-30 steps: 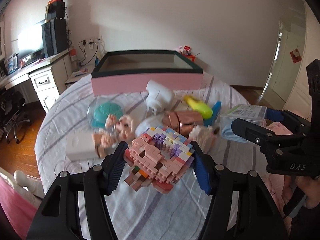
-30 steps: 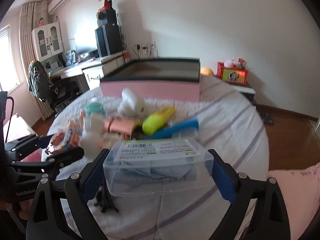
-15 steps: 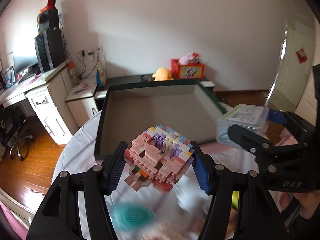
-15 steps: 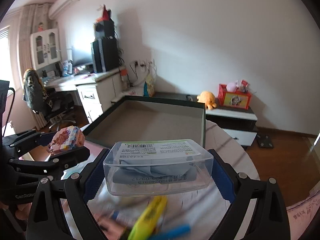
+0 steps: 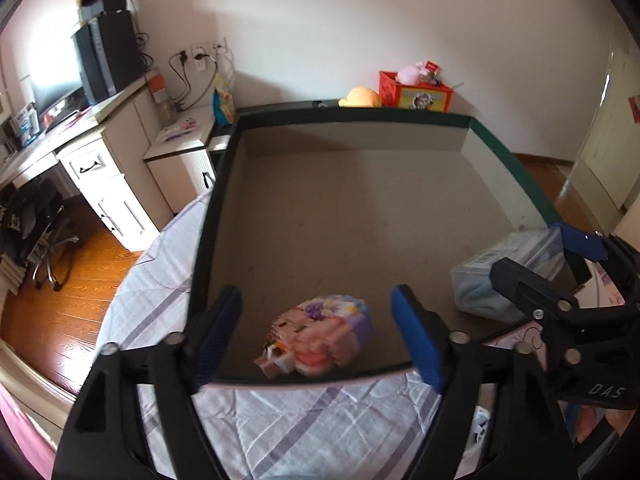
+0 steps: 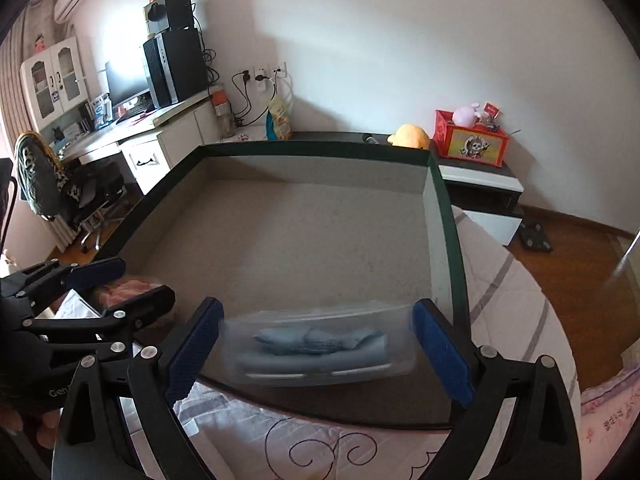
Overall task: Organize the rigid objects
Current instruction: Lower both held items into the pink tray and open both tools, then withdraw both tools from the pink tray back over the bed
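Nearest the left camera, the left gripper (image 5: 316, 332) has its jaws spread wide, with clear gaps on both sides of the pink block toy (image 5: 318, 336). The toy is blurred and lies low in the box (image 5: 508, 160) close to its near wall, touching neither blue pad. Under the fingers, the striped bedsheet (image 5: 300, 428) runs up to the box's near rim.

The right gripper (image 6: 316, 344) is likewise released: its pads stand apart from the ends of the clear plastic container (image 6: 320, 346), which is blurred and sits just inside the near wall toward the box's right corner. In the left view the same container shows tilted near the right wall, partly behind the right tool's black finger. From the right view the left gripper hangs at the box's left-front corner, with the pink toy dimly visible between its fingers.

Beyond both items the grey floor of the box is bare right back to the far wall, bounded by dark green rims on all sides. Past the far rim sit a yellow plush (image 6: 410, 136) and a red box (image 6: 472, 142) on a low cabinet. A white desk (image 5: 80, 148) stands off to the left, well apart from the box.
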`<state>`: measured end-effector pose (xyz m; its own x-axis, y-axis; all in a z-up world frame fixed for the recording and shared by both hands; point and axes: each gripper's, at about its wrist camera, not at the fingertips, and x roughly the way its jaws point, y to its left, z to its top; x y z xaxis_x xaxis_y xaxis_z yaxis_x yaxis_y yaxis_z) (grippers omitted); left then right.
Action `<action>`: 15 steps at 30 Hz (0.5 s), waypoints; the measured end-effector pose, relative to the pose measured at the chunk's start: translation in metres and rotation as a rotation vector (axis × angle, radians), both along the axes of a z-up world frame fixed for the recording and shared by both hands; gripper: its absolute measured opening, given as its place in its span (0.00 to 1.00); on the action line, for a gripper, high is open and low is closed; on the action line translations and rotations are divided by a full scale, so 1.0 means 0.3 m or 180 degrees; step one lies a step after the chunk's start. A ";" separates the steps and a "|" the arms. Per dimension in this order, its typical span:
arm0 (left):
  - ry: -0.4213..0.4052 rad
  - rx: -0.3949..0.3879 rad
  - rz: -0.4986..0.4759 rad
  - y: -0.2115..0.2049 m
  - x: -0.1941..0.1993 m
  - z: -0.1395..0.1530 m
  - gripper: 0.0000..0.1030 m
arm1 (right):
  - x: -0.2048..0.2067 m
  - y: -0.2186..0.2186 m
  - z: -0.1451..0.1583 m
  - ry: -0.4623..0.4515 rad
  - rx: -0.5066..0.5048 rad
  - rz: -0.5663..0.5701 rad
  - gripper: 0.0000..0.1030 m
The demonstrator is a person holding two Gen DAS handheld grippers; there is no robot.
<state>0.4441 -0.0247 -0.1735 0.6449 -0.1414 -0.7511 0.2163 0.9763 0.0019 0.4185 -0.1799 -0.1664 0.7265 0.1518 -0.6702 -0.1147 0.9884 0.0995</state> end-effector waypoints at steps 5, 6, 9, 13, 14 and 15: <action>-0.0395 0.0003 0.0080 0.070 -0.163 0.102 0.94 | -0.120 -0.024 0.096 -0.0225 0.0091 -0.0051 0.94; -0.0480 -0.0001 0.0105 0.090 -0.200 0.122 0.96 | -0.168 -0.028 0.124 -0.0318 0.0091 -0.0081 1.00; -0.0841 -0.0022 0.0230 0.152 -0.374 0.205 0.99 | -0.328 -0.025 0.209 -0.0625 0.0081 -0.0126 1.00; -0.1212 -0.0042 0.0411 0.183 -0.593 0.286 1.00 | -0.582 -0.002 0.290 -0.0995 0.0130 -0.0203 1.00; -0.1289 -0.0022 0.0441 0.184 -0.646 0.302 1.00 | -0.642 0.007 0.302 -0.1059 0.0128 -0.0208 1.00; -0.1362 -0.0023 0.0449 0.185 -0.697 0.313 1.00 | -0.683 0.017 0.312 -0.1093 0.0121 -0.0202 1.00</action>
<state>0.2349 0.0308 -0.0795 0.9106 -0.0342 -0.4118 0.0624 0.9965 0.0554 0.2136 -0.1748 -0.0727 0.9174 0.1193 -0.3797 -0.0864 0.9910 0.1026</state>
